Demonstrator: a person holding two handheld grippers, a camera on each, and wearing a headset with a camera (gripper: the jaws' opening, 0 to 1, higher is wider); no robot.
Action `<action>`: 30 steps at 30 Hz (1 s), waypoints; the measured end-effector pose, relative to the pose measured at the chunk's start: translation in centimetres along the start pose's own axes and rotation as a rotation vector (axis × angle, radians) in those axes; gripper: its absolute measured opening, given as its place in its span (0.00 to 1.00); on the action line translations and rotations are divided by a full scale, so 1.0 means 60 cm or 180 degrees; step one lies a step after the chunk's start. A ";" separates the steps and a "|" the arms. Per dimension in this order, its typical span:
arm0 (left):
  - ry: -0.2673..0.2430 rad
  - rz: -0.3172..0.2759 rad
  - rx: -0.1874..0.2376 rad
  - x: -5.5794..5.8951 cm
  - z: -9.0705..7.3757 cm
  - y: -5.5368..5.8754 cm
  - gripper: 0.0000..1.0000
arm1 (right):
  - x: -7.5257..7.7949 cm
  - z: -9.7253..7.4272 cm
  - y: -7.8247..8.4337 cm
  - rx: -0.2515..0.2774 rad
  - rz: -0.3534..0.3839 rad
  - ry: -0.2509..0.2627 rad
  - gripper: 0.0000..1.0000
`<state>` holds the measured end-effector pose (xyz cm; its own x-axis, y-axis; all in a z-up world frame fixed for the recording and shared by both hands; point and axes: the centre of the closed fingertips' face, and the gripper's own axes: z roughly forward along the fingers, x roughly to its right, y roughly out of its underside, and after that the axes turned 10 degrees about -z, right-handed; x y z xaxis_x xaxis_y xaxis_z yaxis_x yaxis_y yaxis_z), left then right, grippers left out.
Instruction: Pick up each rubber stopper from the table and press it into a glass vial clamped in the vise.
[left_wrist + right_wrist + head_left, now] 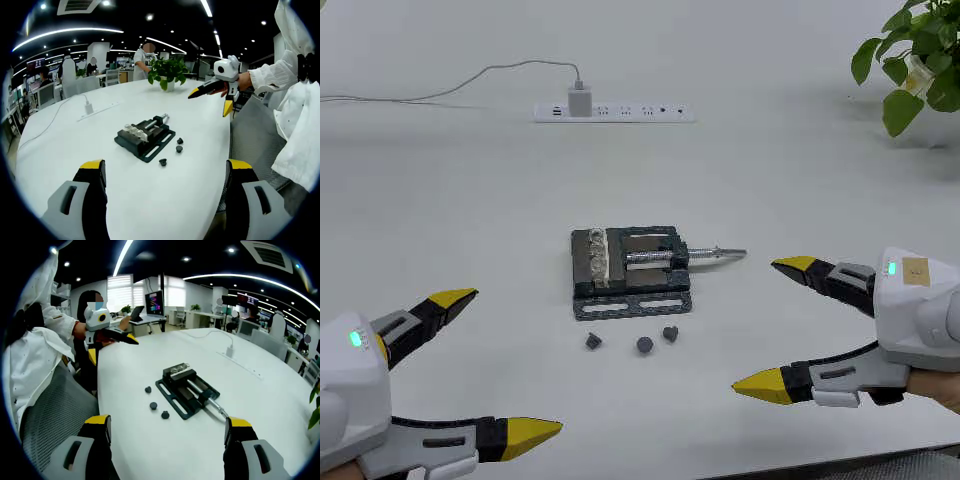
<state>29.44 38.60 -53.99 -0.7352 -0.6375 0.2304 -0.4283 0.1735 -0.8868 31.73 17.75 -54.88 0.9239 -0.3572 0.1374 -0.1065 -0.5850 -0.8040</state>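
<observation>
On the white table (460, 200), just beside the black metal vise (630, 300), lie three dark grey rubber stoppers (645, 344). Our left gripper (512, 360) and right gripper (755, 323) hang spread and empty. We should pinch one stopper by its sides, then press straight down. Small clear glass vials (597, 258) sit clamped, seemingly empty and unstoppered.

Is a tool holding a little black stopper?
No, the three stoppers lie on the table before the vise, away from the open left tool and right tool.
</observation>
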 end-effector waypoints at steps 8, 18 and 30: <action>0.0001 0.0015 0.0009 0.000 0.001 -0.003 0.99 | 0.000 0.000 -0.002 0.0008 -0.0008 0.0003 0.93; 0.0006 0.0017 0.0004 0.000 0.002 -0.005 0.99 | 0.002 -0.002 -0.001 0.0004 -0.0005 0.0010 0.93; 0.0013 0.0030 0.0010 -0.001 0.002 -0.008 0.99 | 0.001 -0.003 -0.006 0.0006 -0.0027 0.0002 0.93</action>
<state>29.75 38.48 -53.61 -0.7413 -0.6328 0.2238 -0.4198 0.1770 -0.8902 31.76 17.80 -54.49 0.9246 -0.3525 0.1446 -0.0979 -0.5867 -0.8038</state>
